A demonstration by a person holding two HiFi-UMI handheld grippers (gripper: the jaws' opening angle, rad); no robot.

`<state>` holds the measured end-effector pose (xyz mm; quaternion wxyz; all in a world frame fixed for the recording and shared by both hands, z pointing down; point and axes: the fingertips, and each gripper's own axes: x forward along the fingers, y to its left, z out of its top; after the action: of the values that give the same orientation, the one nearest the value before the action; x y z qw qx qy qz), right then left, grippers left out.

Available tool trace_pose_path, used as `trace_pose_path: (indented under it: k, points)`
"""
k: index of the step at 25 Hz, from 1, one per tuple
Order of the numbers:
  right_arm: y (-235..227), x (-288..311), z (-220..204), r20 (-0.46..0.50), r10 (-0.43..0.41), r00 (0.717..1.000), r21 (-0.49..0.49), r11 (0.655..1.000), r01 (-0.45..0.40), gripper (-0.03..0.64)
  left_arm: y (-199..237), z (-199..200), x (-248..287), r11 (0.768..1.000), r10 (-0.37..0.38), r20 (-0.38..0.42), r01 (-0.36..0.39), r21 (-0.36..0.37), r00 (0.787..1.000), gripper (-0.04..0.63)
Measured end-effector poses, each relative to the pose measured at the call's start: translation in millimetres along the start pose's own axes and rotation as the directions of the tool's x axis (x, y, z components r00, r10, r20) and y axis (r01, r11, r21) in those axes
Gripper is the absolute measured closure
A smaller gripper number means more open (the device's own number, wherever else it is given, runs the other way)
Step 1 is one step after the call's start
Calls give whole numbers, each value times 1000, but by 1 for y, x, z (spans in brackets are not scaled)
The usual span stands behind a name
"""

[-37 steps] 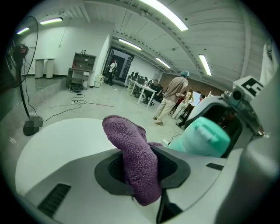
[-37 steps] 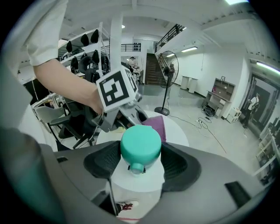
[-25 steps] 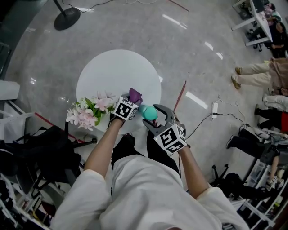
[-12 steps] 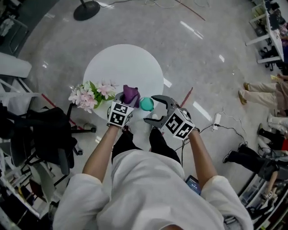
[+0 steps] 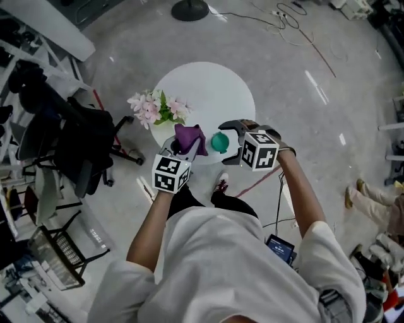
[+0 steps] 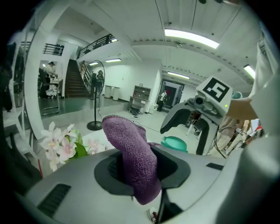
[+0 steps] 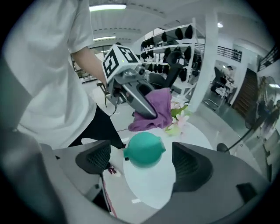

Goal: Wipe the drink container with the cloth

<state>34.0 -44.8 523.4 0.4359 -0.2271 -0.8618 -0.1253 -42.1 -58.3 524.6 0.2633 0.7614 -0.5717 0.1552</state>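
Observation:
The teal drink container (image 5: 219,142) stands on the round white table (image 5: 208,88) near its front edge. My right gripper (image 5: 228,143) straddles it, jaws opening, and in the right gripper view both pads (image 7: 94,161) stand clear of the container (image 7: 143,150). My left gripper (image 5: 180,146) is shut on a purple cloth (image 5: 188,137) just left of the container. In the left gripper view the cloth (image 6: 133,153) sticks up between the jaws, with the container (image 6: 174,143) behind it.
Pink and white flowers (image 5: 154,108) lie on the table's left side. A black office chair (image 5: 82,142) stands left of the table, a wire basket (image 5: 60,258) lower left, a round stand base (image 5: 189,9) beyond. A person's legs (image 5: 372,202) show at right.
The right gripper's jaws have spread off the container, which now stands free between them. The head view has swung, shifting the table. The left gripper keeps the cloth beside the container.

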Motion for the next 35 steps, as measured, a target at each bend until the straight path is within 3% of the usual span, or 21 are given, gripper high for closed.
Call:
trace_pose_path:
  k: [5,6,9,15,20,23,27,31,35]
  points:
    - [-2,21,-10,-46,112,993,-123,985,-117,185,-4,-3,-19,994,88,29,-86,-69,996,466]
    - [-2,23,-12,-53,132,990,-129,982,-138,251,-5,-4,-20,992,103,34,-100,-82,994,466]
    - [-3,28,-9,-17,145,989,-101,984,-146,259,-8,-7,-22,988,123,39,-119,-94,992,466]
    - [-8,28,-13,38,-1,999,65,998,-1,259,-19,-2,-5,996,47,41,-44,-77,998,466]
    - [-15,28,-18,19,-162,987,264,953,151,259,-22,14,14,998,-58,21,58,3,998,466]
    - [-16,27,-22,-19,-258,966,386,890,245,258,-26,18,33,987,-145,-19,146,65,989,466]
    - [-17,26,-28,-79,-373,924,529,770,356,259,-35,12,55,936,-275,-105,291,199,956,468]
    - [-21,24,-32,-139,-451,882,625,650,431,258,-38,9,72,866,-398,-167,430,257,902,468]
    - [-21,21,-33,-187,-522,832,694,530,488,258,-38,-11,94,805,-492,-254,546,232,833,468]
